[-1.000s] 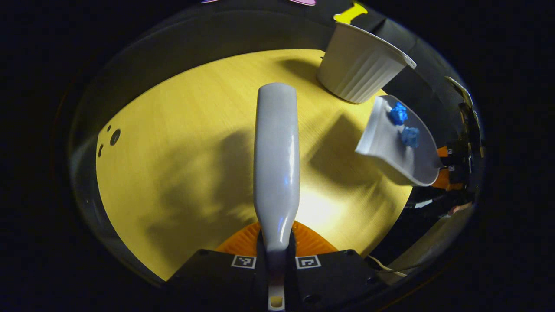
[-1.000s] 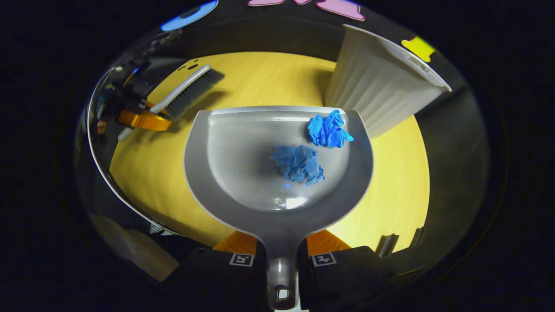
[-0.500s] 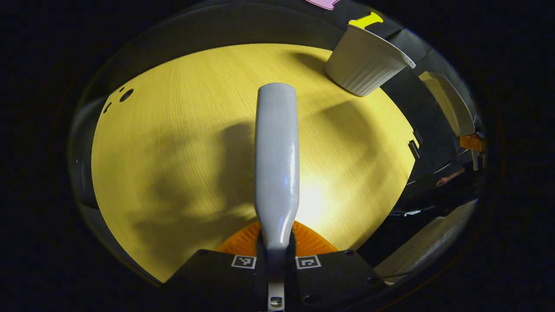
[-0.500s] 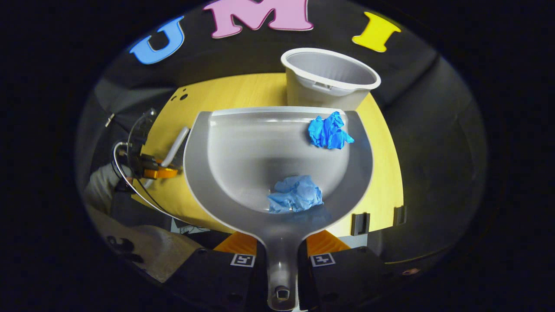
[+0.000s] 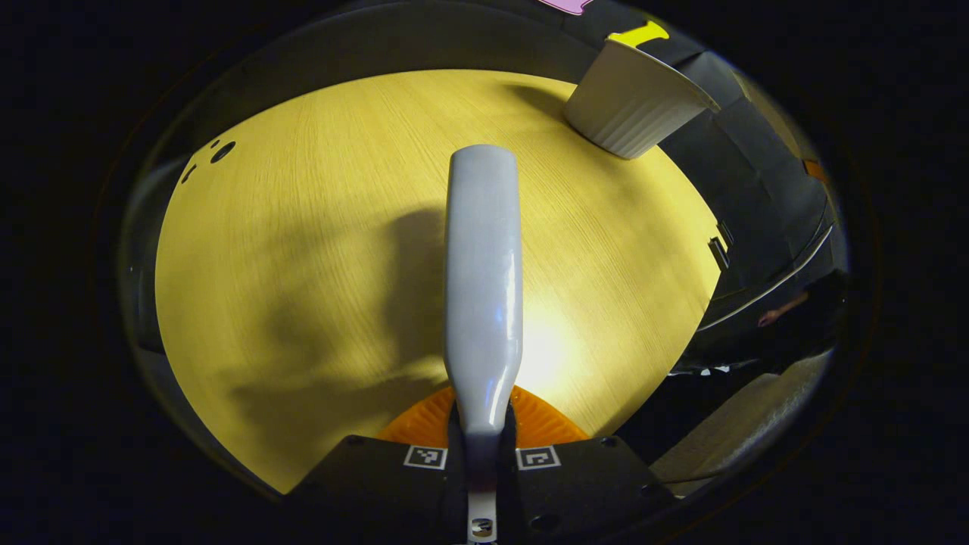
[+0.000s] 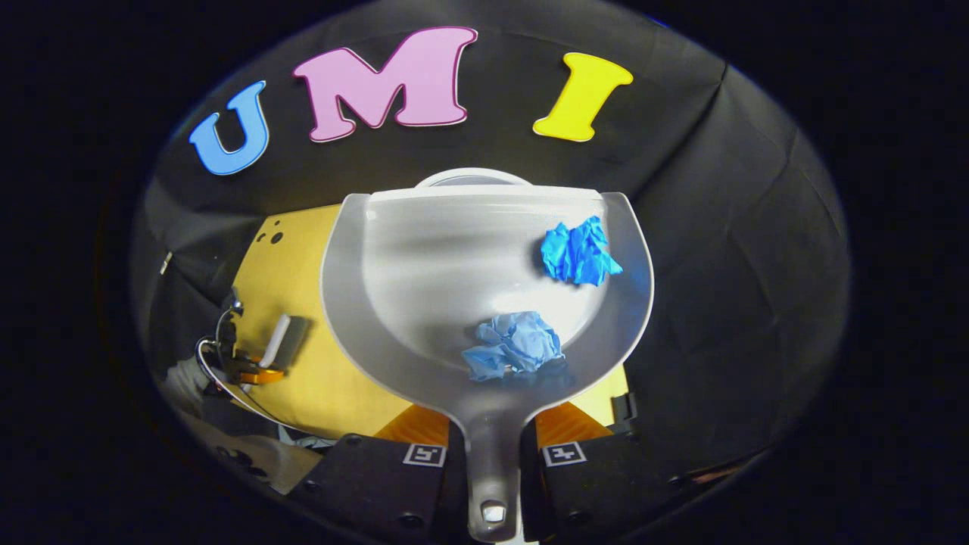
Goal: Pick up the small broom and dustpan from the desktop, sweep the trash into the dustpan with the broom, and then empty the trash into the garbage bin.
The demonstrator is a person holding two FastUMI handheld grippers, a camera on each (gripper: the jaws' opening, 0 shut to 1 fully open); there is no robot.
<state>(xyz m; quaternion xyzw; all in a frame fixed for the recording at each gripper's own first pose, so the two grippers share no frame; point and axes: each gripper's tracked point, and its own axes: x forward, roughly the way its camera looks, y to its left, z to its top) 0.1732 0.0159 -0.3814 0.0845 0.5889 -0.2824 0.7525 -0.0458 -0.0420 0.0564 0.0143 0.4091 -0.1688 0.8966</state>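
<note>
In the left gripper view my left gripper [image 5: 482, 446] is shut on the grey handle of the small broom [image 5: 483, 280], held above the yellow desktop [image 5: 303, 265]. The white ribbed garbage bin [image 5: 632, 106] stands at the desk's far right corner. In the right gripper view my right gripper [image 6: 492, 454] is shut on the handle of the grey dustpan [image 6: 424, 265], lifted high. Two crumpled blue paper balls lie in the pan, one near the front right [image 6: 579, 252], one at the back by the handle [image 6: 513, 344]. The bin's rim [image 6: 471, 176] peeks over the pan's front lip. The left gripper [image 6: 253, 371] with the broom [image 6: 284, 344] is at lower left.
The booth's black cloth wall [image 6: 719, 265] rises behind the desk. Small dark holes [image 5: 222, 151] mark the desktop's far left corner. A sleeve [image 6: 182, 375] holds the left gripper. Dark brackets [image 5: 719, 246] sit on the desk's right edge.
The dustpan has risen and tilted back, so the bin now sits mostly hidden behind its lip. One blue ball slid toward the handle. The broom lifted slightly; the dustpan left its view.
</note>
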